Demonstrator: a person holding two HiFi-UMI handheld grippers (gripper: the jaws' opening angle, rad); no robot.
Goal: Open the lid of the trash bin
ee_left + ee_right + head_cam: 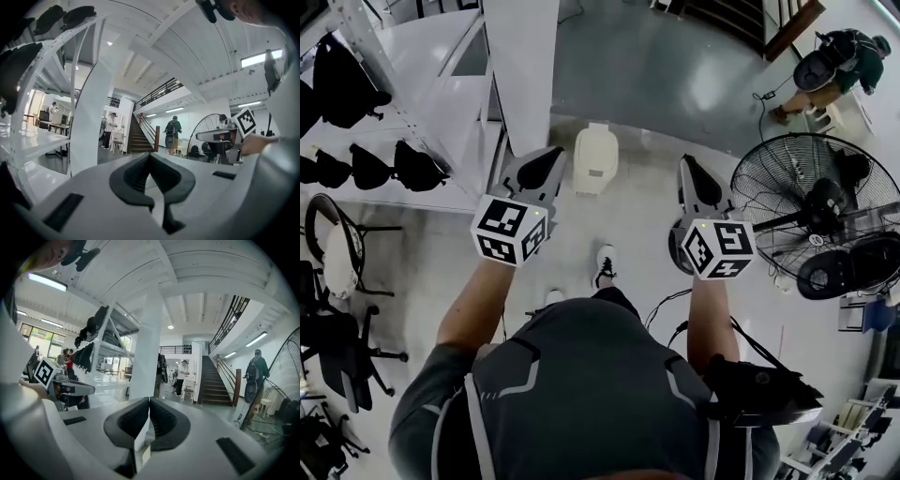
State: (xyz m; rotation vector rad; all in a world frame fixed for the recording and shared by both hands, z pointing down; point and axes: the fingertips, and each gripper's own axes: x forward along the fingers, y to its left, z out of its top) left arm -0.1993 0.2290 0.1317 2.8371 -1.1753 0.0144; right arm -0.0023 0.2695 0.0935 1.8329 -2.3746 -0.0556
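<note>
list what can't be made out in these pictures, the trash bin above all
- Trash bin lid latch or handle: head view, too small and far.
- Bin in both gripper views: low floor ahead covered by the left tool and right tool themselves.
- Fan: head view, cut off by right edge.

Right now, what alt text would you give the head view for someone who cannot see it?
Seen from above, a person holds the left gripper and right gripper out ahead, fingers shut and empty, toward a cream trash bin on the floor, its lid apparently down. A large fan stands to the right.
</note>
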